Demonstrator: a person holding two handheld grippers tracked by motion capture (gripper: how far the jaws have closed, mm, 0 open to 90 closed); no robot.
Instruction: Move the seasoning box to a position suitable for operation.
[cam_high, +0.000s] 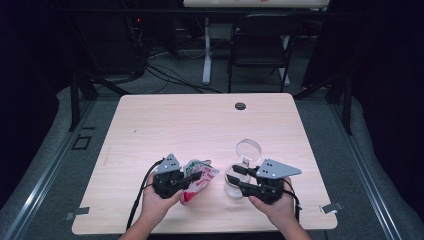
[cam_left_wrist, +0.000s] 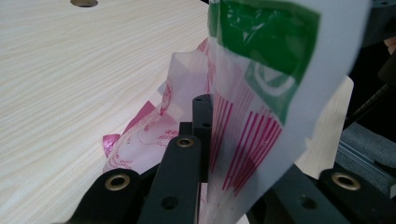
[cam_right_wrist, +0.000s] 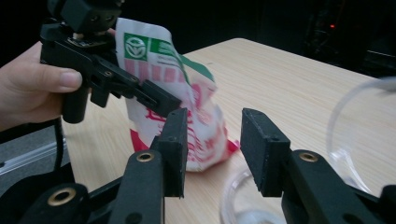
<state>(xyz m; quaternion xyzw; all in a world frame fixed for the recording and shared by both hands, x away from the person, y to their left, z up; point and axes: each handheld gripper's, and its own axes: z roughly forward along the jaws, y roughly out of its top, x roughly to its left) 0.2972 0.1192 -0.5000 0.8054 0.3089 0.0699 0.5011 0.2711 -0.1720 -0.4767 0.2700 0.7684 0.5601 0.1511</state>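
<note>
So the left gripper (cam_high: 196, 177) is pinched tight on a crinkly plastic bag (cam_high: 199, 179), white with red and green print, its bottom on the pale wood-grain counter (cam_high: 190, 120). Can't see what's inside it. The right gripper (cam_high: 239, 177) sits half open with nothing between its jaws, over a clear round jar (cam_high: 235, 184) whose lid (cam_high: 248, 149) is flipped up.
</note>
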